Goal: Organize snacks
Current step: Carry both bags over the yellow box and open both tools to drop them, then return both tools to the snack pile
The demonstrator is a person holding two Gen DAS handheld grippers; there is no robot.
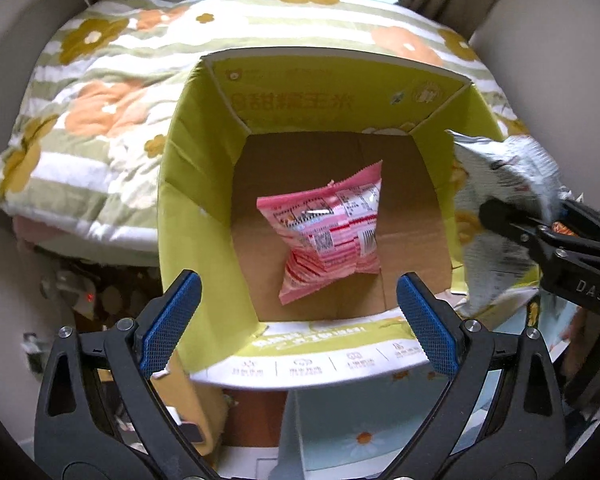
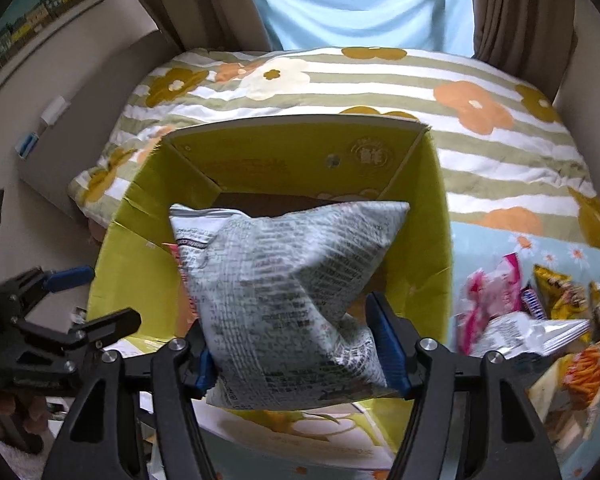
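Note:
A yellow-green carton (image 1: 172,200) stands open on a bed, and a pink snack packet (image 1: 328,236) lies flat on its brown floor. My left gripper (image 1: 298,278) hangs open over the carton's near rim with nothing between its blue pads. In the right wrist view, a silver printed snack bag (image 2: 284,280) sits between the jaws of my right gripper (image 2: 288,320), above the carton (image 2: 116,260). The jaws stand apart and the bag is blurred while the fingers are sharp. The left wrist view shows that bag (image 1: 500,184) and right gripper (image 1: 540,228) at the carton's right wall.
A floral striped quilt (image 2: 380,80) covers the bed behind the carton. Several loose snack packets (image 2: 540,312) lie in a pile to the right on a light-blue daisy cloth. A person in a pale-blue top (image 2: 352,0) stands at the far side, between brown curtains.

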